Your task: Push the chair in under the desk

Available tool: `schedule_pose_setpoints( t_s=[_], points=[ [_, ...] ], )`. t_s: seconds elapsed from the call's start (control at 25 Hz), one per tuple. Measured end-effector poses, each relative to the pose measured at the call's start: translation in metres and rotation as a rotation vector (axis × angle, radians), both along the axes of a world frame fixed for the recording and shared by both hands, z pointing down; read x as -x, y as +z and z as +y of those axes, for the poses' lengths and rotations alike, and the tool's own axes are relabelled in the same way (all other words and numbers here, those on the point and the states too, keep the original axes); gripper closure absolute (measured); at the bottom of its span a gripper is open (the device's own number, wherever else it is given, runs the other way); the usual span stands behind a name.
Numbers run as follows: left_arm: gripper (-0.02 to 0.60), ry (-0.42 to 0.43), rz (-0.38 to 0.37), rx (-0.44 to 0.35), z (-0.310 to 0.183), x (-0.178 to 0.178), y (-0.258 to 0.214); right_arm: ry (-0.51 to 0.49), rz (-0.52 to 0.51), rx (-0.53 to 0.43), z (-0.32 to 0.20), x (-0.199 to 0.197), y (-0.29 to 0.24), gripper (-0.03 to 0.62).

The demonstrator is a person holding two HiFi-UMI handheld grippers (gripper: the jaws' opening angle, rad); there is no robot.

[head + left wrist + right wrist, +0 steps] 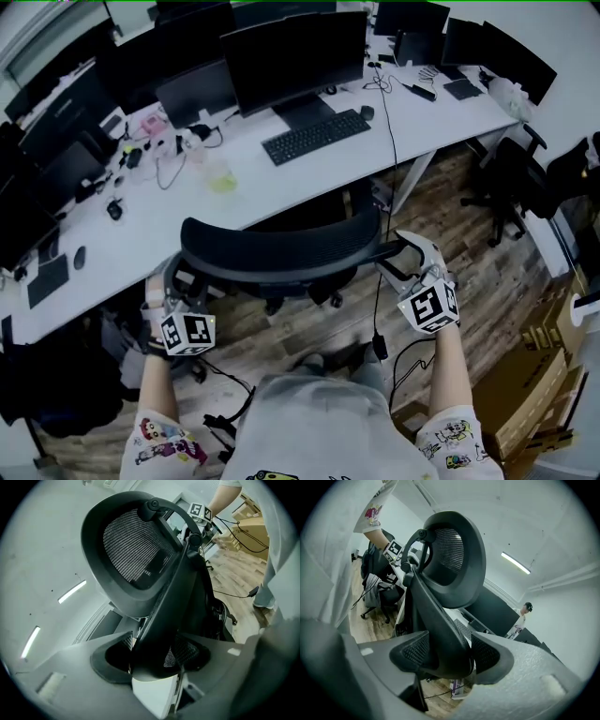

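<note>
Clamping the chair [281, 251], left gripper [152, 656] and right gripper [450, 656] tilt slightly downward.

The floor [487, 272] was wood-look planking. A spare black office chair [511, 183] stood at the right, near stacked cardboard boxes [527, 394]. Dark monitors [291, 52] lined the far side. Pale walls [567, 606] met a ceiling with long strip lights [515, 563].

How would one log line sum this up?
left gripper: jaws shut on chair | right gripper: jaws shut on chair | chair: close to desk
</note>
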State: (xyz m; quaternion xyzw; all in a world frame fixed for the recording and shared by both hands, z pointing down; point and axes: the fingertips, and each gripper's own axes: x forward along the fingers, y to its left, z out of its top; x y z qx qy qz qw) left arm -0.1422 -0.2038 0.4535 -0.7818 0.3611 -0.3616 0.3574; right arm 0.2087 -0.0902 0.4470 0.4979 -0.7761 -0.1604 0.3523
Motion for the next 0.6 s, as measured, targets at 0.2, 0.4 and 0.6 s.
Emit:
schedule_pose_setpoints(
  t_s=[0.2, 0.4, 0.6],
  points=[
    [0.311, -0.072, -0.004, 0.009, 0.002, -0.015, 0.002, -0.06, 0.006, 0.013, -0.017, -0.022, 0.002, 0.318],
    [0.31, -0.149, -0.007, 0.019, 0.007, -0.032, 0.004, -0.139, 0.02, 0.018, -0.034, -0.045, 0.003, 0.322],
    [0.31, -0.234, -0.012, 0.039, 0.011, -0.048, 0.008, -0.196, 0.028, 0.025, -0.053, -0.066, 0.005, 0.324]
  ],
)
